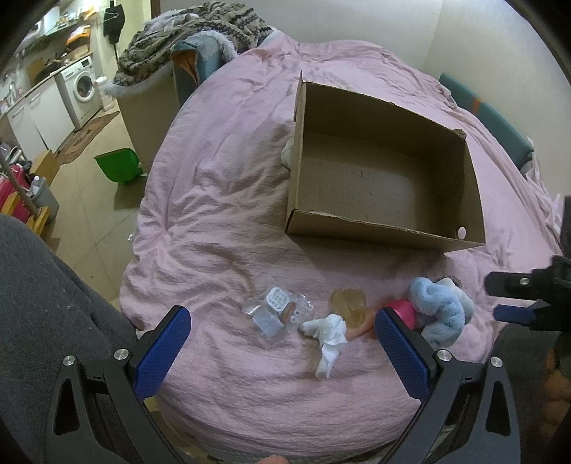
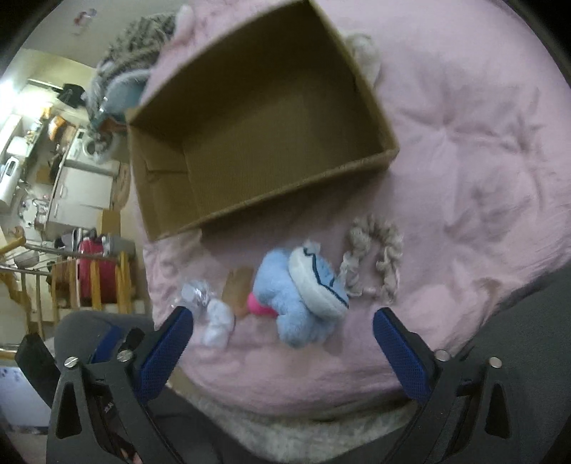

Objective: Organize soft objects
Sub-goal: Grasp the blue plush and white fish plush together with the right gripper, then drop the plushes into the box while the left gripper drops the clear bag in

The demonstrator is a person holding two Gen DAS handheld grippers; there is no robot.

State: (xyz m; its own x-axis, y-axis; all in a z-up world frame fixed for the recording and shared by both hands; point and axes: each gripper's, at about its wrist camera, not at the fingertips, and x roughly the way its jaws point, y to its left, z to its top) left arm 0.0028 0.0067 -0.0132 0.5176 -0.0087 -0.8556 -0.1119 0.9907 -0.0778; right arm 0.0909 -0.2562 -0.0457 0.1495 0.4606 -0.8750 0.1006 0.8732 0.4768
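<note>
An open cardboard box lies on the pink bedspread, with nothing seen inside. In front of it sit a blue plush toy, a pink item, a crumpled white cloth, a clear plastic packet and an amber translucent piece. A beige braided rope lies right of the plush. My left gripper is open above the packet and cloth. My right gripper is open around the plush, not touching it; it also shows at the right edge.
A pale plush peeks from behind the box. A striped knit heap tops a bin at the bed's far left. On the floor left are a green dustpan, a washing machine and a pink case.
</note>
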